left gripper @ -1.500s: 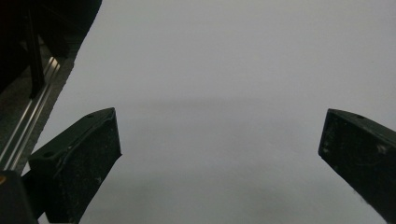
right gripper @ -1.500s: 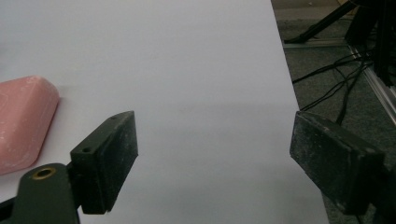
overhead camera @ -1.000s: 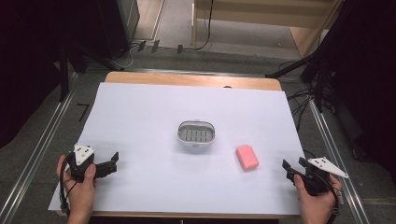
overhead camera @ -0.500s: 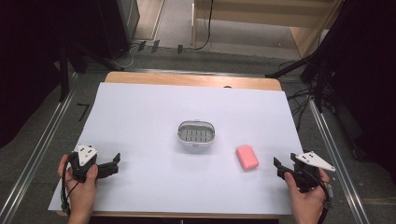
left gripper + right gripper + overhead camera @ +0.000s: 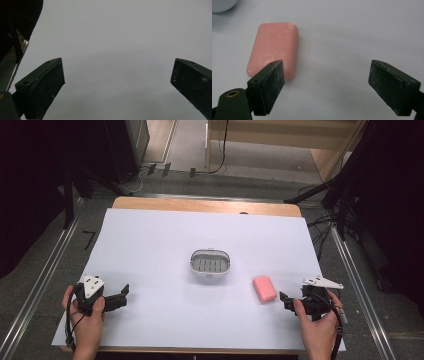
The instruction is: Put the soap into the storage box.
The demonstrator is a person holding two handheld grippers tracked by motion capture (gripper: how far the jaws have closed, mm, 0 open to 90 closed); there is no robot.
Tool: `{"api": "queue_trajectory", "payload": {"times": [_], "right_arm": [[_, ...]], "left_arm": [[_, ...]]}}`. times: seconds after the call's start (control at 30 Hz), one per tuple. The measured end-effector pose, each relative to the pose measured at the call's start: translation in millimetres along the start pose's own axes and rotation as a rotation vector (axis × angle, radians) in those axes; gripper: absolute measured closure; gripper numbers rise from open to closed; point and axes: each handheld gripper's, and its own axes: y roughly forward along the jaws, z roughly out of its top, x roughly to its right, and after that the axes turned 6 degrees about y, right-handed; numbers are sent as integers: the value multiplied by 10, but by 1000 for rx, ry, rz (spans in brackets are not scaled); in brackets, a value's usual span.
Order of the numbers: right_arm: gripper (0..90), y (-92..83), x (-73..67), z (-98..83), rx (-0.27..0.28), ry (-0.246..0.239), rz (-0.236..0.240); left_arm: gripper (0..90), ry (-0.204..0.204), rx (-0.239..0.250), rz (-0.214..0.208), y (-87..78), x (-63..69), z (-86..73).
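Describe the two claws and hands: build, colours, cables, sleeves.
Both are handheld and black. The left claw and right claw each carry a pale three-cornered plate on top. Each has two flat, blocky black pads, scuffed with pale specks, with small holes in the mounts. A thin dark cable loops from the left one past the wrist; another trails from the right. No sleeves or gloves show.

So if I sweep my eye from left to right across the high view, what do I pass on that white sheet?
Left gripper with black fingers, held in the person's left hand → small white oval slotted soap dish → pink rounded rectangular soap bar → right gripper, its fingers apart with nothing between them.
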Motion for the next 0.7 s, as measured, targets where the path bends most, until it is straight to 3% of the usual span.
{"api": "queue_trajectory", "payload": {"times": [0.17,0.5,0.7], "right_arm": [[134,8,-63,51,-31,19,6],[92,112,-281,165,-62,7,59],[87,229,-421,206,-96,2,51]], "left_arm": [[0,0,-1,-6,1,-3,0],[0,7,-2,-10,7,2,1],[0,8,-2,-12,8,3,1]]}}
